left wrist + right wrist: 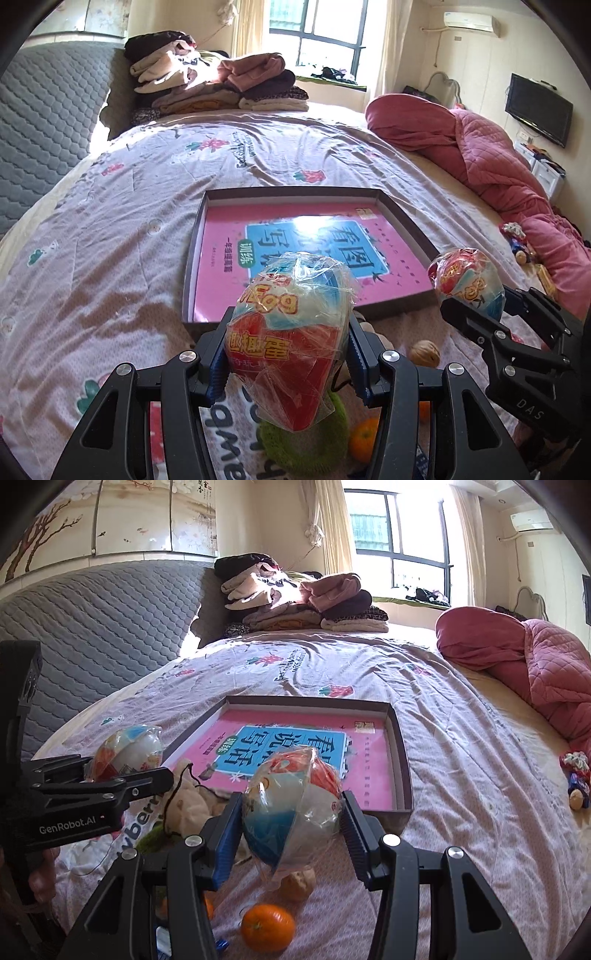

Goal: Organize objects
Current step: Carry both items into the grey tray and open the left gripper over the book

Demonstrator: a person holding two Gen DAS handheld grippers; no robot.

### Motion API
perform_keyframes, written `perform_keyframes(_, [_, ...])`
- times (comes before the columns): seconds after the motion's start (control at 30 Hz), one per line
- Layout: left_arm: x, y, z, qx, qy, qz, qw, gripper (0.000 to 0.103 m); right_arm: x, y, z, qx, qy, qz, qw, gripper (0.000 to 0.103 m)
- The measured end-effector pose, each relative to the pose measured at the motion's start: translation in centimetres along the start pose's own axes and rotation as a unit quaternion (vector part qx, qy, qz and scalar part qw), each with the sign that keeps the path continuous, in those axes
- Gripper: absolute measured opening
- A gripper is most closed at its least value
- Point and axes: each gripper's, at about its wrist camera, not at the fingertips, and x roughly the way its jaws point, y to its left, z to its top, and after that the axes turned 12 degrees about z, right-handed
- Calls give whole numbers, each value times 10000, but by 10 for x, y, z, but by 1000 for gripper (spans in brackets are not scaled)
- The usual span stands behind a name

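Counting two wrapped toy eggs, one per gripper. Left gripper (288, 354) fingers pinch first egg (295, 332), lower centre of left view. Right gripper (291, 827) fingers pinch second egg (291, 805), lower centre of right view. One shallow box (410, 221) holding pink book (229, 266) on bed (110, 221), mid-frame. Below: two oranges (267, 926), one walnut (425, 353).

Two egg-shaped toys in crinkled clear wrap, printed red, white and blue with yellow lettering, are held up above the bed near the tray: the left egg (291, 325) and the right egg (291, 805). A shallow dark tray (195, 236) lies flat on the floral bedspread just beyond, holding a pink book (221, 258) with a blue title panel.
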Motion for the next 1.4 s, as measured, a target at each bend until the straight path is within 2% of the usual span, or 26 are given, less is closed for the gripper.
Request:
perform_keyframes(0.27, [6, 7, 14, -55, -27, -106, 9999, 54, 11, -17, 10, 38, 29, -67, 10000, 51])
perform_keyframes(0.6, [29, 12, 27, -34, 2, 141, 9999, 54, 25, -26, 24, -140, 80, -170, 9997, 51])
perform_keyframes(0.97, [69, 15, 41, -75, 131, 179, 9997, 55, 62, -46, 30, -204, 401, -174, 9988, 51])
perform_keyframes(1.4, [107, 15, 34, -38, 426, 185, 9989, 55, 93, -57, 22, -131, 774, -212, 9967, 51])
